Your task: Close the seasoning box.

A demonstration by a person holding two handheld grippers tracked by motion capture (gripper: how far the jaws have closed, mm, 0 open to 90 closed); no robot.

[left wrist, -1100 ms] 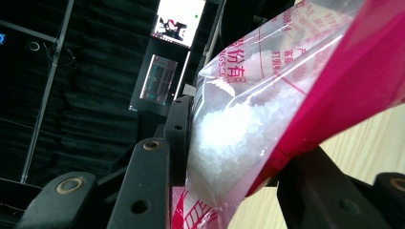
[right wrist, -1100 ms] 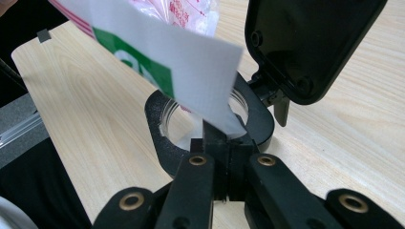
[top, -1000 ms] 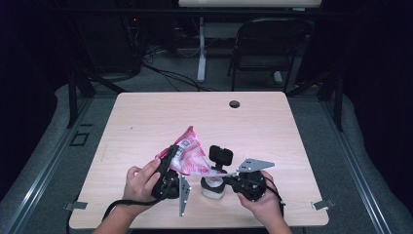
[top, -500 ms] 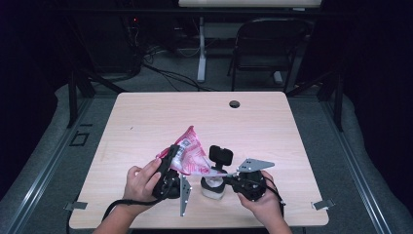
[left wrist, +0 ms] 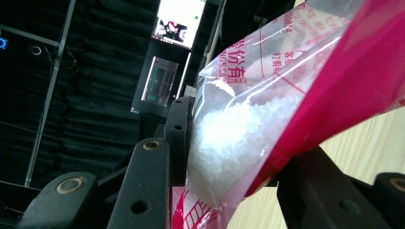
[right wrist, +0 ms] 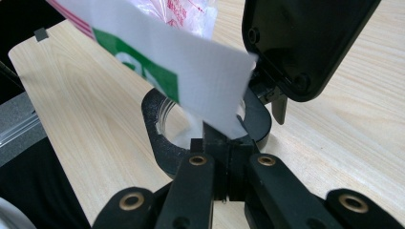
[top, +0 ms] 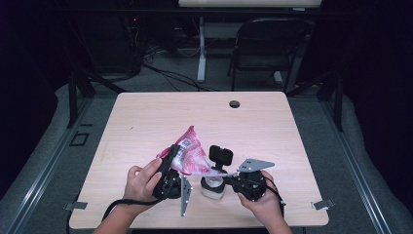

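High view matches the earlier frames: nothing has shifted. Left gripper (top: 171, 168) clamps the pink bag (top: 191, 155) of white crystals, tilted over the small jar (top: 213, 186) near the front edge of the wooden table (top: 272, 131). Right gripper (right wrist: 228, 143), closed, grips the jar's black ring. A folding chair (top: 265, 46) stands behind in the dark room.

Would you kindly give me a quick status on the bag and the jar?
Left gripper clamped on pink bag of white granules, tilted. Right gripper shut around small jar. Bag's corner over jar mouth. Nothing in the way.
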